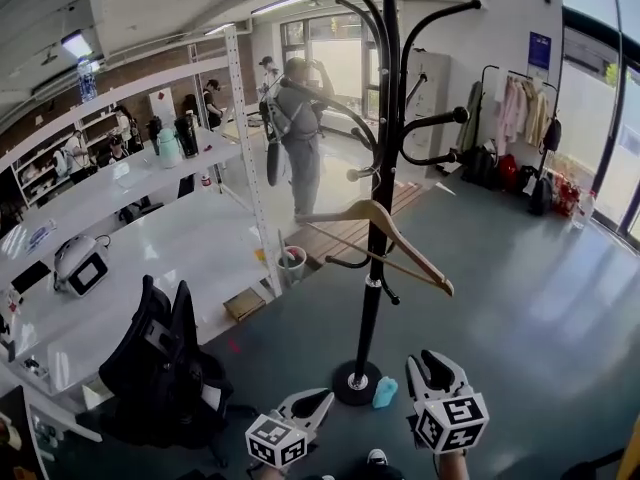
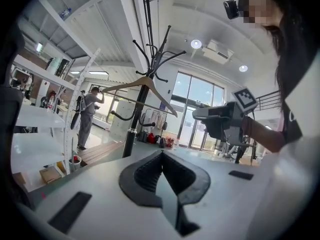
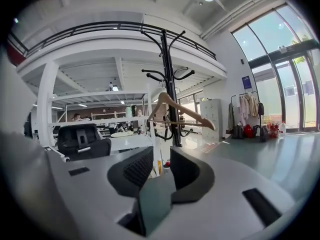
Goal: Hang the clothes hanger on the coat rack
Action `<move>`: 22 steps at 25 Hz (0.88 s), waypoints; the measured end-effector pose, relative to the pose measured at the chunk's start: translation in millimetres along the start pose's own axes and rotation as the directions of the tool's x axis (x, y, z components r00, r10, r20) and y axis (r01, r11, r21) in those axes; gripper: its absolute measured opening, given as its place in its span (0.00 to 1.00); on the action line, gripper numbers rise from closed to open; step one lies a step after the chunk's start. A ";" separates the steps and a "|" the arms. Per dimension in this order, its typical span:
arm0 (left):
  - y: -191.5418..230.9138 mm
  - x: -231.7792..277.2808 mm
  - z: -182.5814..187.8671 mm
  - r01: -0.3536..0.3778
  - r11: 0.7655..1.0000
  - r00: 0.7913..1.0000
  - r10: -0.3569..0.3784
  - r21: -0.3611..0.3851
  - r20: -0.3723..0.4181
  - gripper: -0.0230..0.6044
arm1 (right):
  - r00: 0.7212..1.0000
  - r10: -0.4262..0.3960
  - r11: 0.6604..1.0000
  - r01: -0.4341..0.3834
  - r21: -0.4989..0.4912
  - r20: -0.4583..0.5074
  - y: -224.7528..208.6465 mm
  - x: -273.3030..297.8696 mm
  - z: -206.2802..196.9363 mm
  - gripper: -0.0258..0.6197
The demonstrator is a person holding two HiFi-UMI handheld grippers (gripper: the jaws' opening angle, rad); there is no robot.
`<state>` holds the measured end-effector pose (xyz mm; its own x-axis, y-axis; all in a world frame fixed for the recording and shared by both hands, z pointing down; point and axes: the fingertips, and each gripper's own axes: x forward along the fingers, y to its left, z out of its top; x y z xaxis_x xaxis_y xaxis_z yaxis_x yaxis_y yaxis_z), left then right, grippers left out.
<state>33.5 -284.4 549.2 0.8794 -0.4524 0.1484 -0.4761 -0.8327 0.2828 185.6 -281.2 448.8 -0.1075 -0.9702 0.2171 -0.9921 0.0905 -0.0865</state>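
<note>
A wooden clothes hanger point(image 1: 385, 230) hangs by its hook on a lower arm of the black coat rack point(image 1: 385, 118), tilted down to the right, and neither gripper touches it. Both grippers are low and near the rack's round base. My left gripper point(image 1: 318, 400) is shut with nothing between its pads point(image 2: 150, 171). My right gripper point(image 1: 437, 360) stands open and empty, with a clear gap between its pads point(image 3: 135, 169). The hanger point(image 3: 177, 109) and rack point(image 3: 172, 84) stand beyond the right jaws. In the left gripper view the hanger point(image 2: 145, 84) hangs on the rack point(image 2: 137, 114), with the right gripper point(image 2: 220, 116) to the right.
A black office chair point(image 1: 160, 368) stands at the left by long white shelving point(image 1: 150, 248). A small blue thing point(image 1: 385, 393) lies by the rack's base. A person point(image 1: 300, 128) stands far back. A clothes rail with garments point(image 1: 515, 108) lines the right wall.
</note>
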 end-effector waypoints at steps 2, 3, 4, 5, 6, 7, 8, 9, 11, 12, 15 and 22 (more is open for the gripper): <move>-5.5 -6.7 -4.5 0.032 0.999 0.999 -0.032 0.004 -0.009 0.04 | 1.000 -0.005 1.000 0.005 0.011 -0.013 15.1 -9.3 -12.0 0.21; -8.9 -10.7 -7.0 0.050 0.999 0.999 -0.049 0.007 -0.014 0.04 | 1.000 -0.008 1.000 0.009 0.020 -0.017 22.6 -14.4 -18.3 0.21; -12.5 -15.2 -9.5 0.067 0.998 0.998 -0.067 0.010 -0.019 0.04 | 1.000 -0.013 0.999 0.014 0.032 -0.020 29.9 -19.7 -24.7 0.20; -16.3 -19.9 -11.9 0.085 0.996 0.996 -0.085 0.012 -0.023 0.04 | 1.000 -0.021 0.999 0.022 0.044 -0.022 36.5 -25.1 -30.9 0.19; -19.9 -24.4 -14.2 0.103 0.995 0.994 -0.102 0.014 -0.028 0.04 | 0.999 -0.031 0.998 0.032 0.055 -0.025 42.4 -30.6 -36.8 0.17; -23.2 -28.6 -16.7 0.119 0.993 0.992 -0.119 0.016 -0.034 0.04 | 0.999 -0.042 0.997 0.044 0.067 -0.027 47.5 -35.8 -42.6 0.14; -26.0 -32.3 -19.2 0.134 0.991 0.990 -0.133 0.017 -0.040 0.04 | 0.998 -0.051 0.996 0.054 0.077 -0.032 52.3 -40.6 -48.4 0.12; -28.2 -35.8 -21.6 0.145 0.989 0.989 -0.144 0.018 -0.045 0.04 | 0.998 -0.057 0.994 0.061 0.086 -0.039 57.0 -45.0 -54.3 0.11; -31.7 -42.6 -25.6 0.161 0.987 0.986 -0.159 0.017 -0.051 0.04 | 0.996 -0.062 0.993 0.067 0.100 -0.057 67.1 -53.4 -65.7 0.10; -34.0 -45.6 -26.6 0.168 0.986 0.985 -0.167 0.017 -0.053 0.04 | 0.996 -0.064 0.992 0.070 0.104 -0.066 71.9 -58.3 -70.3 0.09; -46.0 -52.2 -26.3 0.198 0.980 0.979 -0.197 0.023 -0.050 0.04 | 0.994 -0.077 0.991 0.085 0.103 -0.081 81.9 -75.3 -78.5 0.08; -75.3 -64.3 -24.9 0.242 0.969 0.970 -0.241 0.044 -0.034 0.04 | 0.993 -0.087 0.992 0.094 0.086 -0.085 97.7 -105.5 -86.6 0.06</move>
<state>13.0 -184.6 542.0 0.9677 -0.2277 0.1081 -0.2489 -0.9307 0.2680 94.5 -150.5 501.6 -0.0262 -0.9517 0.3060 -0.9886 -0.0208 -0.1494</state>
